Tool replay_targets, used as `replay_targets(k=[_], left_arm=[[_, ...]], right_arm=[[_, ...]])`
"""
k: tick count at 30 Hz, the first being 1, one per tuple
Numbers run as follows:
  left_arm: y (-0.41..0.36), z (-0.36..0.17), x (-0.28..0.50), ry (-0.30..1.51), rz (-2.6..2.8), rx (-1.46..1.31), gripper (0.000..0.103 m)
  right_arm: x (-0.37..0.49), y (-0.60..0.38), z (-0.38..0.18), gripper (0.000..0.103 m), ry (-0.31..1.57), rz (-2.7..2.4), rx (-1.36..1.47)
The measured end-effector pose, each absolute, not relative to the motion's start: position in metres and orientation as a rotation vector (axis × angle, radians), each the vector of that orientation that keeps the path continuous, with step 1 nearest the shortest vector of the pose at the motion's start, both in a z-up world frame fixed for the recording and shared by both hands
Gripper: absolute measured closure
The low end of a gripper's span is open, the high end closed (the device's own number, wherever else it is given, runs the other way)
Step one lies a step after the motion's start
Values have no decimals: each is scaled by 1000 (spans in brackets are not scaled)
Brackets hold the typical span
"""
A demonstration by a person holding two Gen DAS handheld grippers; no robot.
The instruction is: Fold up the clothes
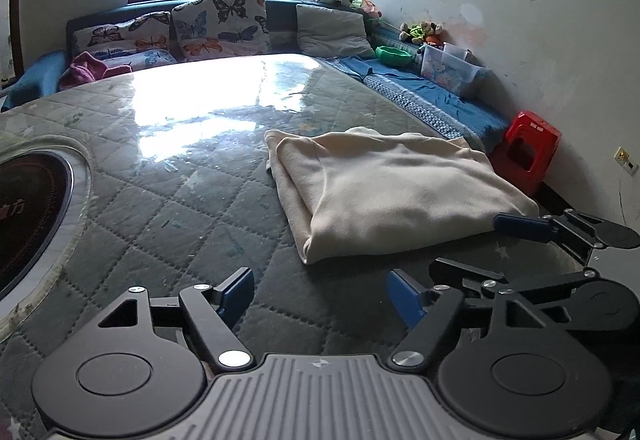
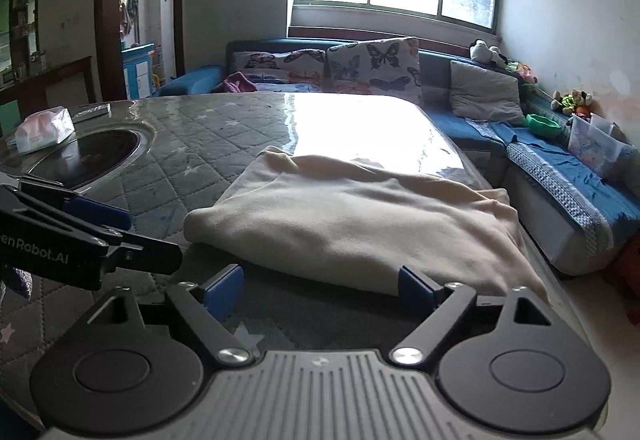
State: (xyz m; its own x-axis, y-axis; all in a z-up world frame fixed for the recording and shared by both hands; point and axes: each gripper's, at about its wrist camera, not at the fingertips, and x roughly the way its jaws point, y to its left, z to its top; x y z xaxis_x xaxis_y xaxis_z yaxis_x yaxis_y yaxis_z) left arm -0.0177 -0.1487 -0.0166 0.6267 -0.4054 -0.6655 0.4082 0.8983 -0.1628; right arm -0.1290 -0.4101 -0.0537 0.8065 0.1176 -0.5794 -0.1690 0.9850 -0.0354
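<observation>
While both your tools sit back from the cloth, the cream garment [image 1: 394, 192] lies folded in a thick rectangle on the quilted desk [image 1: 168, 208], towards its right edge. Your left hand-held gripper [image 1: 320, 294] has its jaws spread wide with nothing between them, only bare quilting. Your right hand-held gripper [image 2: 322, 286] is spread just as wide, its right pad at the garment's near hem, though I can't quite tell whether it touches. Watch that right side: the garment's far corner [image 2: 532, 280] looks to reach the desk's lip, so a nudge could drag it over. A snagged hem as you pull away would undo the layers. The clear glossy cover [image 1: 208, 96] looks slick, so the bundle may slide if pushed. Mind the round inset hob [image 1: 28, 216] on your left.
</observation>
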Motion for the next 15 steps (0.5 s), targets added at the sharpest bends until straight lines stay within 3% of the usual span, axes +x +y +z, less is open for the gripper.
replay_targets(k=[6,15], left_arm=[[-147,-16,-24,748,-459,9,15],[-146,-12,-34,719,-461,14,4]], right_arm=[[-136,-413,-53,1,607,99,-66],[-141,-417,-53,0,627,83,-25]])
